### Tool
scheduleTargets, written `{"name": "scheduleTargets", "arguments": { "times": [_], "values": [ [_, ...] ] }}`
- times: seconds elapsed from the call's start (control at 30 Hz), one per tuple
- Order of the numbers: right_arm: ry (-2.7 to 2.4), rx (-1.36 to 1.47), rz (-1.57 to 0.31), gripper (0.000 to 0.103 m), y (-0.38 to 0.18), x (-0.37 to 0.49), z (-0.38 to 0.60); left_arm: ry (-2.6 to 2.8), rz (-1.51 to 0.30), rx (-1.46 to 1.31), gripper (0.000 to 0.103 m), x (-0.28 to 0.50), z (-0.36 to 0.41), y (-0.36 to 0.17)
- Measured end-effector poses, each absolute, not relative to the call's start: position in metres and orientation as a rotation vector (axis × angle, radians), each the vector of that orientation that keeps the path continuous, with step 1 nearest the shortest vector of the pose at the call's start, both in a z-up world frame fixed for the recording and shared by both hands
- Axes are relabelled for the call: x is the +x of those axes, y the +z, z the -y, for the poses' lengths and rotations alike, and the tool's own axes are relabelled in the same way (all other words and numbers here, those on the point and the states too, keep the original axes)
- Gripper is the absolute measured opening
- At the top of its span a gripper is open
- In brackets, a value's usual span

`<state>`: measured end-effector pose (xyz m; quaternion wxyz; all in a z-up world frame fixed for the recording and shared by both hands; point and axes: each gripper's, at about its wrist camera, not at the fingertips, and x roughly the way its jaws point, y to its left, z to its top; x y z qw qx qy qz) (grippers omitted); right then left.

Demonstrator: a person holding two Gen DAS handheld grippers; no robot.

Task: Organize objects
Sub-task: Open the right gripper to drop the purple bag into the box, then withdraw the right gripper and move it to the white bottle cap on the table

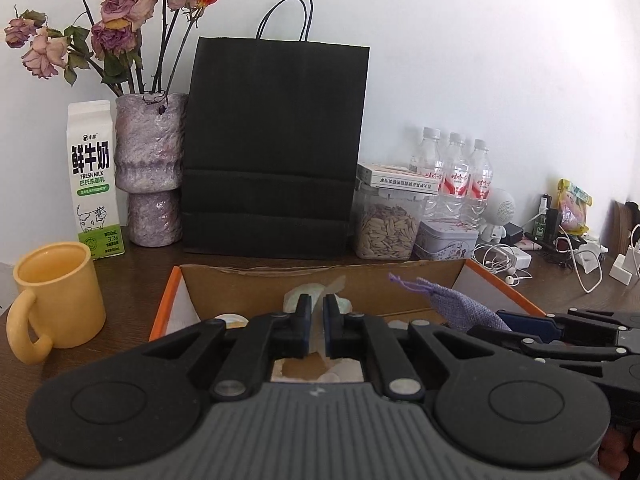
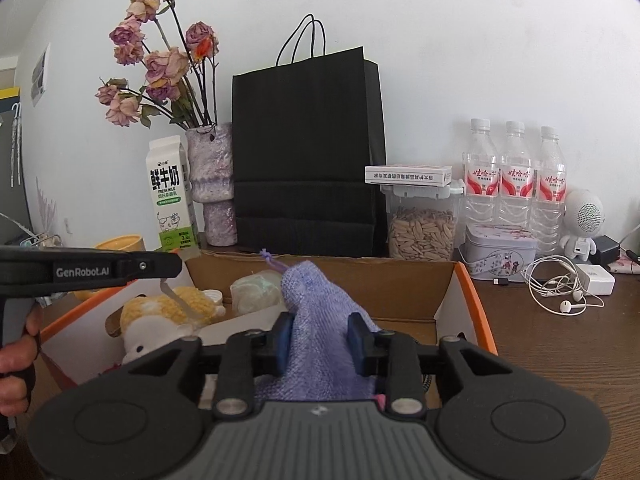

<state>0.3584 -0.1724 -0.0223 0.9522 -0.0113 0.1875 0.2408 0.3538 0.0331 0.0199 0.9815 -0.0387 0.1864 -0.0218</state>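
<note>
An open cardboard box [image 2: 468, 300] with orange outer sides lies on the brown table. Inside are a yellow-and-white plush toy [image 2: 160, 320], a pale green wrapped bundle [image 2: 256, 292] and a small white jar [image 2: 212, 296]. My right gripper [image 2: 320, 340] hovers over the box, shut on a purple knitted pouch [image 2: 316, 312] whose drawstring end points forward; both pads touch its sides. In the left wrist view the pouch [image 1: 464, 306] sticks up at the right. My left gripper [image 1: 316, 320] is over the box's left half with its jaws almost together; a thin clear plastic strip [image 2: 180, 300] hangs from its tip.
Behind the box stand a black paper bag [image 1: 276, 148], a purple vase [image 1: 150, 168] of dried roses, a milk carton [image 1: 94, 184] and a seed jar [image 1: 386, 228]. A yellow mug [image 1: 56, 296] sits left. Water bottles [image 2: 516, 180], a tin [image 2: 500, 250] and earphones [image 2: 560, 288] crowd the right.
</note>
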Motion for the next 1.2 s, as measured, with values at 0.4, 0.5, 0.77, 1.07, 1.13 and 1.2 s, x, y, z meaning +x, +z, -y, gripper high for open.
{"name": "scheduleTargets", "arguments": {
  "times": [0.4,0.5,0.77,1.07,1.13,1.2],
  "values": [
    [0.427,-0.013,-0.33,0.1,-0.02,0.35,0.173,0.029,-0.318,-0.059,0.103,0.343,-0.033,0.019],
    [0.42,-0.01,-0.319,0.1,-0.019,0.349,0.174,0.032,-0.317,-0.056,0.103,0.342,-0.033,0.018],
    [0.403,-0.032,-0.279,0.1,-0.019,0.329,0.173,0.052,-0.301,-0.07,0.103,0.319,-0.036,0.015],
    [0.403,-0.046,-0.279,0.1,-0.021,0.28,0.173,0.067,-0.29,-0.07,0.103,0.272,-0.037,0.012],
    [0.411,-0.049,-0.289,0.1,-0.022,0.267,0.171,0.074,-0.302,-0.073,0.103,0.26,-0.037,0.01],
    [0.422,-0.052,-0.295,0.1,-0.023,0.254,0.17,0.09,-0.315,-0.081,0.103,0.249,-0.039,0.007]
  ]
}}
